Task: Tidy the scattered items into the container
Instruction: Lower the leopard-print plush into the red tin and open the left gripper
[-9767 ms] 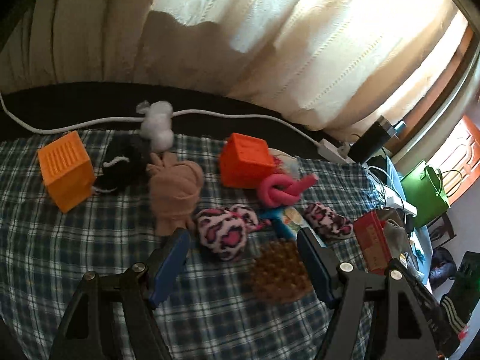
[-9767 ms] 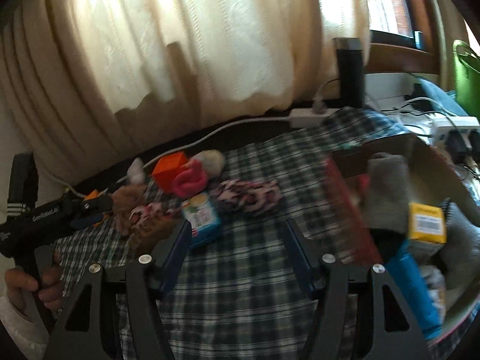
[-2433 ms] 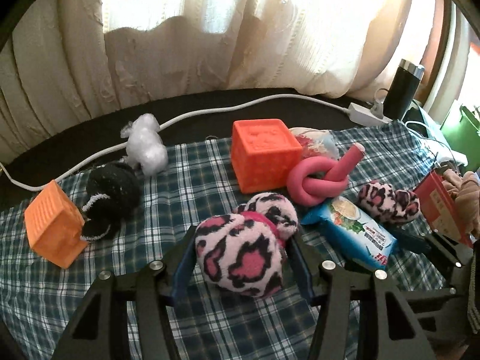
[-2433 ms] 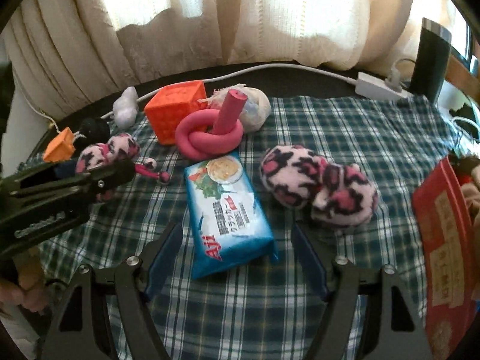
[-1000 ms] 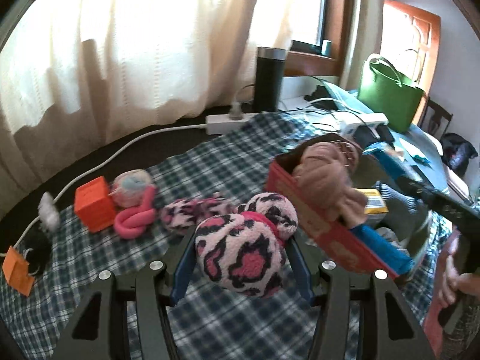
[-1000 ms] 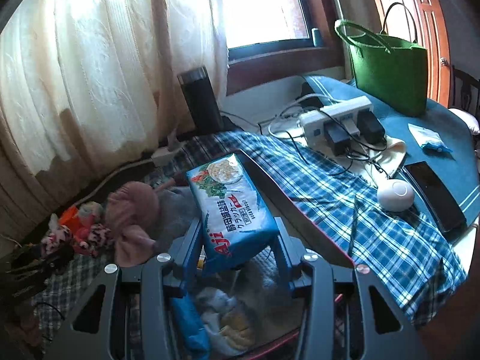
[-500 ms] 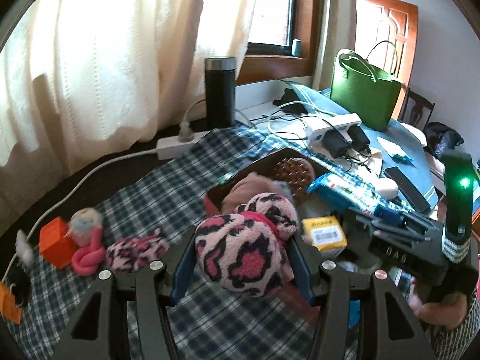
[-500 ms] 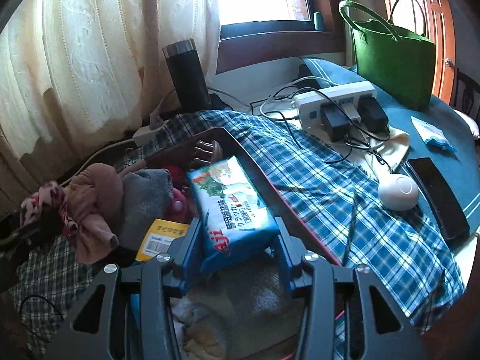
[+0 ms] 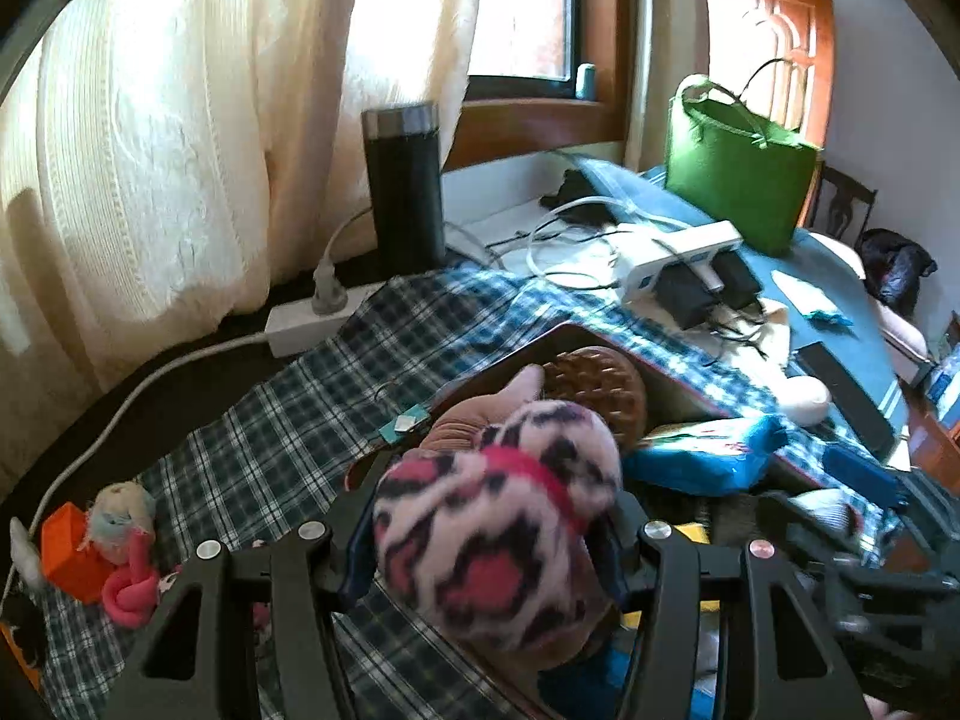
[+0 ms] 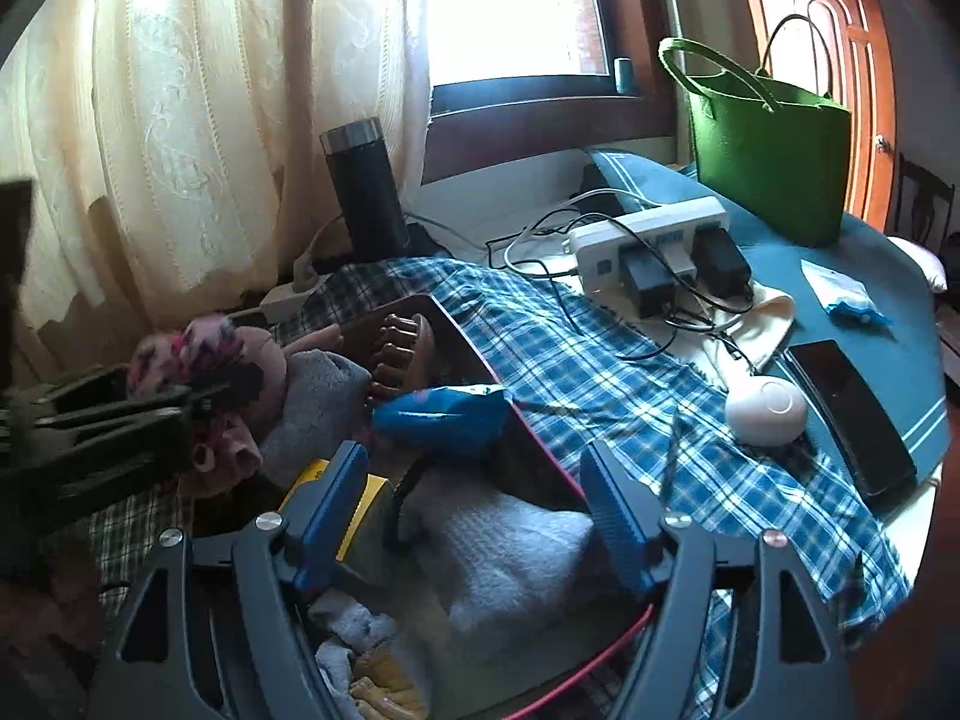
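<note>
Now clamped between the left hand-held gripper (image 9: 489, 531) pads: pink-and-black leopard-print plush toy (image 9: 498, 516), hovering over the near end of the red-rimmed container (image 10: 480, 363). Right hand-held gripper (image 10: 474, 501) spread wide and empty, jaws just opened, above the same container. Blue crinkly snack packet (image 10: 444, 414) free of the pads, lying tilted inside the container against its far rim, beside the brown bristled brush (image 10: 402, 348). Still outside, far left of the container on the plaid cloth (image 9: 288, 420): orange cube (image 9: 72, 552) and knotted pink rubber ring (image 9: 129, 591).
</note>
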Demonstrator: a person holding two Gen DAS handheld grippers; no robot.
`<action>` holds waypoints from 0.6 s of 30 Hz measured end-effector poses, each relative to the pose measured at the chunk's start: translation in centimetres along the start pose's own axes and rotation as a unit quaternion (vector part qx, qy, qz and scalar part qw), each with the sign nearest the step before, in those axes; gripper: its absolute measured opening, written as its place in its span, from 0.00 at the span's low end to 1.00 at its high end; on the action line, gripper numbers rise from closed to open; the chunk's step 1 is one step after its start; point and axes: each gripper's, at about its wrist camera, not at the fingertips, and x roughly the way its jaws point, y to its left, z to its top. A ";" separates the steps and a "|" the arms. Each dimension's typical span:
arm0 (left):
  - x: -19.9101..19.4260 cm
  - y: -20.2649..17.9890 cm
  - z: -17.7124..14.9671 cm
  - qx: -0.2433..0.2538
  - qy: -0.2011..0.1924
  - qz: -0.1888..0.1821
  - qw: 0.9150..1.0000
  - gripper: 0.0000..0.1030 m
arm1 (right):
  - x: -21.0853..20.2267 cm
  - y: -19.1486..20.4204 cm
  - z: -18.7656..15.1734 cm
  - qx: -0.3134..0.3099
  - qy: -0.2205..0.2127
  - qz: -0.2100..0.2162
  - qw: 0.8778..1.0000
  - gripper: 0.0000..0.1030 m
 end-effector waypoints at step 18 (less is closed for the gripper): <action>1.6 1.6 -0.6 -0.014 0.015 -0.001 1.000 0.61 | -1.5 1.0 -0.3 -0.008 -0.010 -0.013 1.000 0.75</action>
